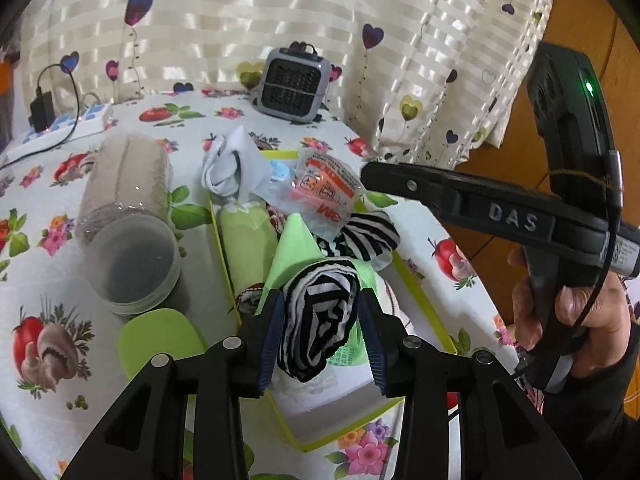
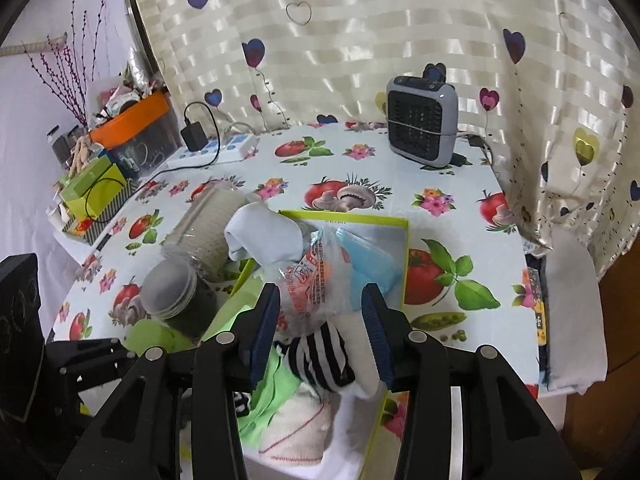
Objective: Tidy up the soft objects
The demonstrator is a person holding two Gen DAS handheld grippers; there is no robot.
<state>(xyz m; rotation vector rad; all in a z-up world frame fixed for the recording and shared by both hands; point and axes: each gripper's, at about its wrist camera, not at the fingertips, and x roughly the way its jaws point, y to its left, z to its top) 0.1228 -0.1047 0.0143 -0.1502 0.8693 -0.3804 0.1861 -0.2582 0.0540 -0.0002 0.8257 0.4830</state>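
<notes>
Between the parted blue ribbed pads of the left gripper (image 1: 323,334): rolled black-and-white striped knit sock (image 1: 320,316), left pad touching, right pad just clear. Beneath it: shallow lime-edged cardboard box (image 1: 416,280) heaped with soft green cloth. Beyond the fingertips: crinkled clear plastic packet with orange print (image 1: 326,192). Right gripper (image 2: 322,334) equally wide, straddling a second striped sock (image 2: 324,360), gripping nothing.

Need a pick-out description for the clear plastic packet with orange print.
Start at the lime-rimmed cardboard box on the fruit-print tablecloth. The crinkly clear plastic packet with orange print lies on the pile at its far end. Its neighbours, a knotted white cloth and black-and-white striped socks, are fabric.
</notes>
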